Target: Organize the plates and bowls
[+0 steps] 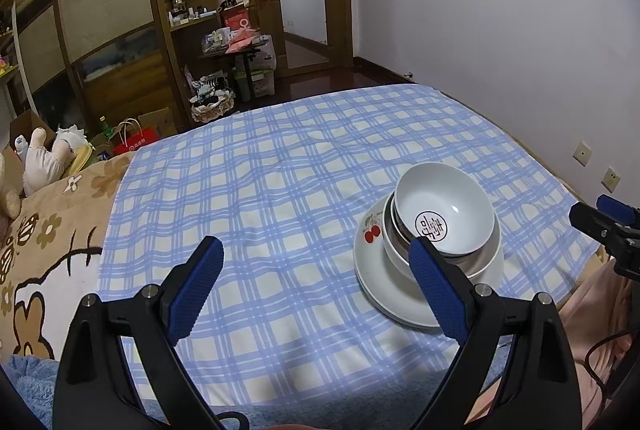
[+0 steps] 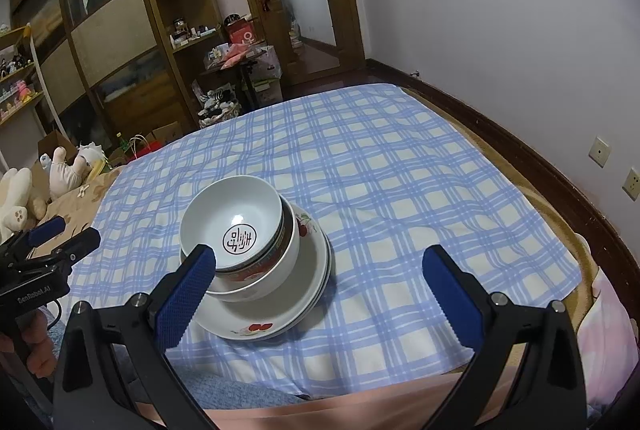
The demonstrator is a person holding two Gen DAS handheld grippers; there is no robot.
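Observation:
A white bowl [image 1: 444, 202] with a round black mark inside tops a stack: it nests tilted in other bowls [image 1: 396, 250], which stand on white cherry-printed plates [image 1: 384, 294]. The stack sits on a blue checked cloth [image 1: 280, 190]. In the right wrist view the top bowl [image 2: 236, 206], lower bowl [image 2: 276, 270] and plates [image 2: 280, 314] lie left of centre. My left gripper [image 1: 316, 254] is open and empty, left of the stack. My right gripper [image 2: 320, 262] is open and empty, with its left finger in front of the bowls.
The cloth [image 2: 400, 190] covers a bed with a brown patterned blanket [image 1: 44, 242] and plush toys [image 1: 44, 158] at the left. Wooden cabinets [image 1: 112, 30], a cluttered side table [image 1: 240, 42] and a door stand beyond. A wall with sockets [image 1: 582, 152] runs along the right.

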